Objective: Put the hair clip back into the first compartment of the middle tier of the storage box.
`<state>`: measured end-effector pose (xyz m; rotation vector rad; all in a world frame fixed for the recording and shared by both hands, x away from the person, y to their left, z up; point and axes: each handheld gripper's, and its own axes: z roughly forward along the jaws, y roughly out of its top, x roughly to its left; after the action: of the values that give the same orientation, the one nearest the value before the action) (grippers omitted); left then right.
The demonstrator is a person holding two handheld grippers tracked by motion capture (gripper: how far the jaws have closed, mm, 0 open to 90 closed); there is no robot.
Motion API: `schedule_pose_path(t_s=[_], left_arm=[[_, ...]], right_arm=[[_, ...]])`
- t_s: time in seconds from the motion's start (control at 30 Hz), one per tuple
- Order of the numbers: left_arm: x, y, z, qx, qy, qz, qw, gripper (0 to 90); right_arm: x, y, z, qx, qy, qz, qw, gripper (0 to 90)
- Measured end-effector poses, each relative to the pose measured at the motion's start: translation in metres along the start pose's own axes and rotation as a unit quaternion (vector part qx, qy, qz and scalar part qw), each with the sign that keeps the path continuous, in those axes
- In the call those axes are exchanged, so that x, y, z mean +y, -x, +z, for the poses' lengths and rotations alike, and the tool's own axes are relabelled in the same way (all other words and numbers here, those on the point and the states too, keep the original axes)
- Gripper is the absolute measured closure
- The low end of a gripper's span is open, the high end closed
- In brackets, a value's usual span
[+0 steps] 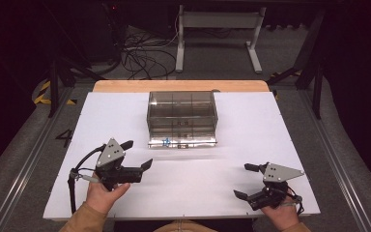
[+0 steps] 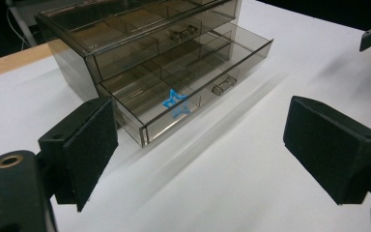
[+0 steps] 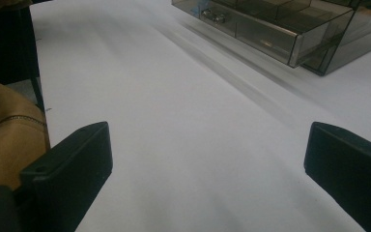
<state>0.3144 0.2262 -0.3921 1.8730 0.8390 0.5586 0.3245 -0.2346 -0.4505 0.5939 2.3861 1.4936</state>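
Two grippers on the white table [image 1: 125, 111], both with nothing in them. Left gripper [image 1: 140, 154] has its jaws spread wide, and in the left gripper view the pads [image 2: 89, 145] are far apart with just bare tabletop between them, no contact with anything. It points toward the right and a bit far, at the near-left corner of the smoky clear drawer box [image 1: 182, 118], which sits in the middle of the far half of the table. The bottom drawer [image 2: 193, 92] is pulled out toward the near side, and there's a little blue star [image 2: 176, 103] lying in its front-left compartment. The gripper is near that drawer but clearly apart from it. The left hand [image 1: 105, 192] comes in from the bottom edge, tan sleeve, wrapped around the gripper body from below. Right gripper [image 1: 249, 181] is down at the near-right of the table, jaws also gaping, pointing left across the sheet, well apart from the box. The right hand [image 1: 280, 215] holds it low, close to the near edge.
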Motion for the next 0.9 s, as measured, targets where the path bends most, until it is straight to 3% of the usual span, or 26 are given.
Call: schedule_pose_path(t_s=[0.47,0.9], left_arm=[[-0.029,0.002,-0.017,0.010,0.031,0.003,0.9995,11.5],[-0.053,-0.003,-0.017,0.024,0.025,0.007,0.9994,9.5]], right_arm=[[0.000,0.000,0.000,0.001,-0.001,0.001,1.0000,3.6],[0.000,0.000,0.001,0.002,-0.003,0.001,1.0000,3.6]])
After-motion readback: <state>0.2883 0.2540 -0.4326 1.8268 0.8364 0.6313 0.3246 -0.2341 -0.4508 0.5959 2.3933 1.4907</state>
